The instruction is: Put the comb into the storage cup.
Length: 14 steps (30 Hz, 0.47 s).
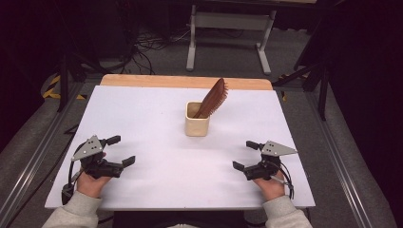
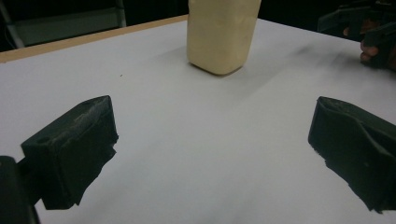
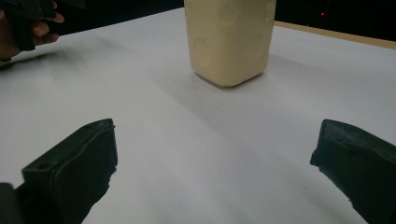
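Jaws gape wide on both grippers over a white table [image 1: 157, 137]; dark room, cabled grey floor [image 1: 157, 57].

A matt white surface is seen on the table [image 1: 142, 123], with a strip of pale bare wood along its far edge. The cup [image 1: 196, 125] looks like smooth cream ceramic or plastic with a dull sheen; which cannot be told. The comb [image 1: 213, 99] standing in it appears to be dark reddish-brown wood. The jaws of the left gripper [image 1: 124, 150] and right gripper [image 1: 246, 155] are matt black, slightly rough plastic, each gripper topped by a grey plate. Pale grey cloth sleeves [image 1: 76, 211] are worn.
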Motion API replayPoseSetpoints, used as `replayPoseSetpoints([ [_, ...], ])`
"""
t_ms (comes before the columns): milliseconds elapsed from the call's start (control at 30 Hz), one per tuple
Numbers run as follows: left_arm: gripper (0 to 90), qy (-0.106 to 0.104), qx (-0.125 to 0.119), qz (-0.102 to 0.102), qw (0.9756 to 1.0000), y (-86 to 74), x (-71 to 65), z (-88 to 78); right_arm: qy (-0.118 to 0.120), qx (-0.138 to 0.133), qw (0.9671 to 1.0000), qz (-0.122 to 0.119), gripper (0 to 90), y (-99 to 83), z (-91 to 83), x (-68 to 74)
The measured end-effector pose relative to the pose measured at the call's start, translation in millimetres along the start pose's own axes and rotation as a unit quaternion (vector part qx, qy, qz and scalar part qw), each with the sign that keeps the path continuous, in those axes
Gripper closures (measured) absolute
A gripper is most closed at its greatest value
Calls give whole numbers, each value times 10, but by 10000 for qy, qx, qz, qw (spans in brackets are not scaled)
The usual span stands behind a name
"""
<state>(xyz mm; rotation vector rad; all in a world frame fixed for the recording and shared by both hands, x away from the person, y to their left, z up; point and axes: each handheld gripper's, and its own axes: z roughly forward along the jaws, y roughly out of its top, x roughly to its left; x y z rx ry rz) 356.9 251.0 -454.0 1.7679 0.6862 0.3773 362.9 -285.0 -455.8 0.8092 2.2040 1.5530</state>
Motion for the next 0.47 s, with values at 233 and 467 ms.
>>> replayPoseSetpoints([
  [233, 18, 126, 75, -17, 9999, -2, 13, -1, -69, -60, 10000, -38, 2, 4, -22, 18],
  [467, 8, 285, 200, 86, 9994, -9, 22, -3, -147, -107, 9998, 18, 3, 3, -51, 11],
])
